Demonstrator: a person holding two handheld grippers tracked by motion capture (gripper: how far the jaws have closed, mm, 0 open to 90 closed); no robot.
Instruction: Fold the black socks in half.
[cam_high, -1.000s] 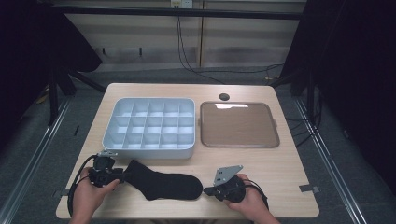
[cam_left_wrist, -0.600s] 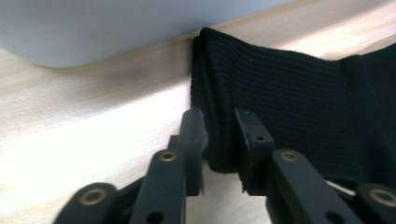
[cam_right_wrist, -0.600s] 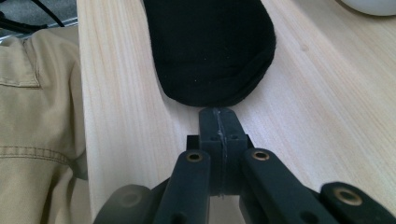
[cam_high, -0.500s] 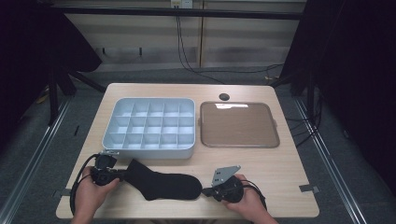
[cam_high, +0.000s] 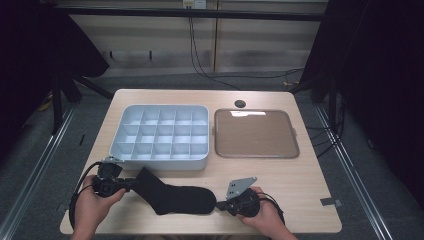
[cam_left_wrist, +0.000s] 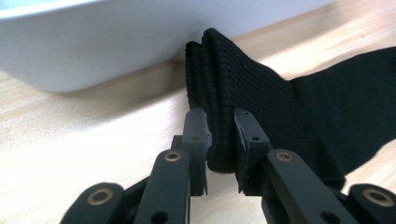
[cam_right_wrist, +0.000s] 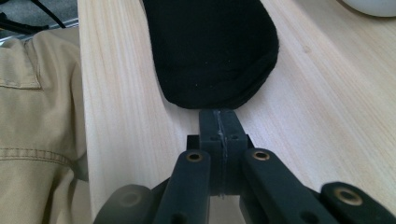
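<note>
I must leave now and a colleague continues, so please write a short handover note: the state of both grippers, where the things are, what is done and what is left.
Left gripper: its jaws have just been closing and now pinch the ribbed cuff of the black sock.
Right gripper: shut, empty, tips right at the sock's toe.
The sock lies flat along the table's near edge, in front of the white divided tray; the brown tray is beside it.
Done: cuff gripped.
Left: probably gripping the toe, then folding the sock and putting it away.

One black sock (cam_high: 176, 197), one white divided box (cam_high: 161, 136), one brown tray (cam_high: 256, 134), apparently two tools.
</note>
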